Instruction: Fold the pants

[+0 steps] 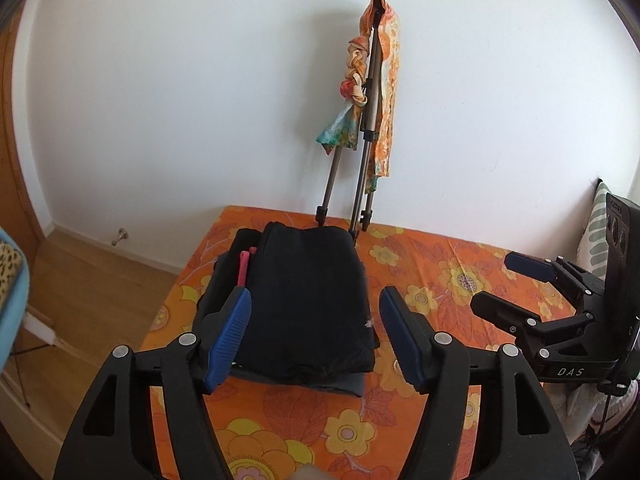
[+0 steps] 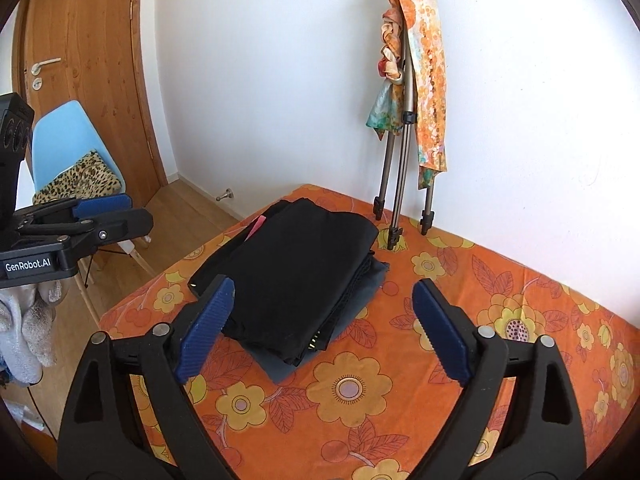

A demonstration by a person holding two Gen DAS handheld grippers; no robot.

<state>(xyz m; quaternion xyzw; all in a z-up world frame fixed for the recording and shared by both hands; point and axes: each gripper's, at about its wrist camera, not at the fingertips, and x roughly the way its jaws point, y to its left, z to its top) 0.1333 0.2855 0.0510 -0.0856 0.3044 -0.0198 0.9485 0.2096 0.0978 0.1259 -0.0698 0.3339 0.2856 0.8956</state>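
left gripper (image 1: 316, 332) released, empty | right gripper (image 2: 324, 330) released, empty | black pants (image 1: 312, 300) folded, stacked just ahead of both | soft, limp, light; likely best pinched at a folded edge.

The folded pants (image 2: 296, 276) lie on top of a stack of folded clothes (image 2: 360, 292), which rests on the bed (image 2: 500, 280) near its far edge. Behind the stack, a tripod (image 2: 400, 184) stands on the bed against the wall (image 2: 260, 80), with cloth (image 2: 430, 60) draped over it. Left of the bed a chair (image 2: 68, 148) stands before a door (image 2: 88, 40).
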